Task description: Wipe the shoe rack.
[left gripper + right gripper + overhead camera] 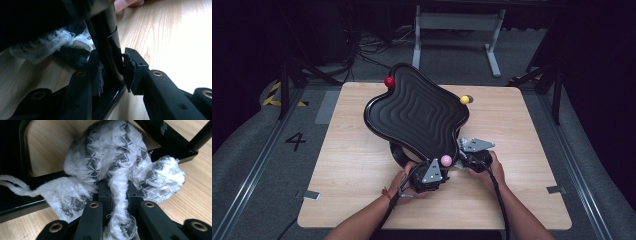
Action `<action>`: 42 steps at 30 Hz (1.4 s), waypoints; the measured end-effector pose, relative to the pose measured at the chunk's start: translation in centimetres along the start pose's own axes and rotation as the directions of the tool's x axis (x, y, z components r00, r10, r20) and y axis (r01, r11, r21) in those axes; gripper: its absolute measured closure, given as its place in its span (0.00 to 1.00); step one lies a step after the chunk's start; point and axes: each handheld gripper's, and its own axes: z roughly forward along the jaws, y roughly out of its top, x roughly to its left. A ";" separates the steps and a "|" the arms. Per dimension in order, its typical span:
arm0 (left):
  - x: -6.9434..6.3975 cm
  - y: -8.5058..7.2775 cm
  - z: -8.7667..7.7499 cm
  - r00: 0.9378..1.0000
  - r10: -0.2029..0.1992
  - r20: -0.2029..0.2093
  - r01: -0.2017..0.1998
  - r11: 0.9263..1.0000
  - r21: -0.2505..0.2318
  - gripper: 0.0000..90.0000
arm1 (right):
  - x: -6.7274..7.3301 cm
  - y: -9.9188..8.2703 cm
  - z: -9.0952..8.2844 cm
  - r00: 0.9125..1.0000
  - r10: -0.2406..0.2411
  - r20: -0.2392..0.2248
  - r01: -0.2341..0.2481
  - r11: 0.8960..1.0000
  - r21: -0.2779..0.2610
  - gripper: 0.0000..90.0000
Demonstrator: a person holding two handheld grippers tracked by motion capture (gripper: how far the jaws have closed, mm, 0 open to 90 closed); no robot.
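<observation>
1. Left gripper (pixel 110 68), at the tray's near edge on the table (pixel 362 165), has its jaws on either side of the black stand post (pixel 106 37), pads pinching it.
2. Black wavy tray (pixel 417 112) stands tilted above.
3. Right gripper (pixel 117 195) pinches the white-grey frayed cloth (pixel 117 162), bunched against the stand's base frame.

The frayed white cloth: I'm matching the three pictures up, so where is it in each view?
High view: probably the pale scrap just right of the pink ball; too small to be sure.
Left gripper view: cloth at upper left, behind the black post.
Right gripper view: cloth in the centre, pinched in the right gripper.
Shared landmark: the light wooden table.
</observation>
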 end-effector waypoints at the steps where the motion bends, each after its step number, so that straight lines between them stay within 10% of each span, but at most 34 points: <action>1: 0.0 -0.1 -0.2 1.000 0.009 -0.004 -0.009 1.000 -0.004 0.76 | 0.0 0.0 0.0 1.000 0.001 -0.001 -0.001 1.000 0.000 0.88; 10: 0.2 -2.6 -5.0 0.999 -0.016 -0.037 0.016 1.000 -0.010 0.65 | -0.2 -0.3 -0.3 1.000 0.006 -0.009 -0.006 1.000 -0.005 0.88; 16: 1.9 -6.2 -8.1 0.992 -0.110 -0.059 0.112 0.993 0.038 0.57 | -0.2 -0.4 -0.4 1.000 0.008 -0.009 -0.008 1.000 -0.005 0.88; 18: 2.7 -7.3 -9.1 0.987 -0.142 -0.078 0.146 0.988 0.042 0.56 | -0.2 -0.4 -0.5 1.000 0.011 -0.009 -0.011 1.000 -0.003 0.88; 25: 7.3 -10.8 -12.0 0.929 -0.345 -0.133 0.349 0.937 0.002 0.48 | -0.2 -0.5 -0.5 1.000 0.012 -0.011 -0.012 1.000 -0.003 0.88; 28: 8.9 -11.3 -12.5 0.917 -0.367 -0.157 0.369 0.929 -0.014 0.46 | -0.2 -0.5 -0.5 1.000 0.013 -0.010 -0.013 1.000 -0.002 0.87; 33: 10.7 -11.6 -12.6 0.902 -0.394 -0.174 0.398 0.917 -0.015 0.44 | -0.3 -0.5 -0.5 1.000 0.015 -0.014 -0.015 1.000 -0.004 0.87; 42: 13.8 -11.1 -11.0 0.895 -0.383 -0.229 0.387 0.922 -0.032 0.43 | -0.2 -0.5 -0.5 1.000 0.005 -0.007 -0.005 1.000 -0.005 0.87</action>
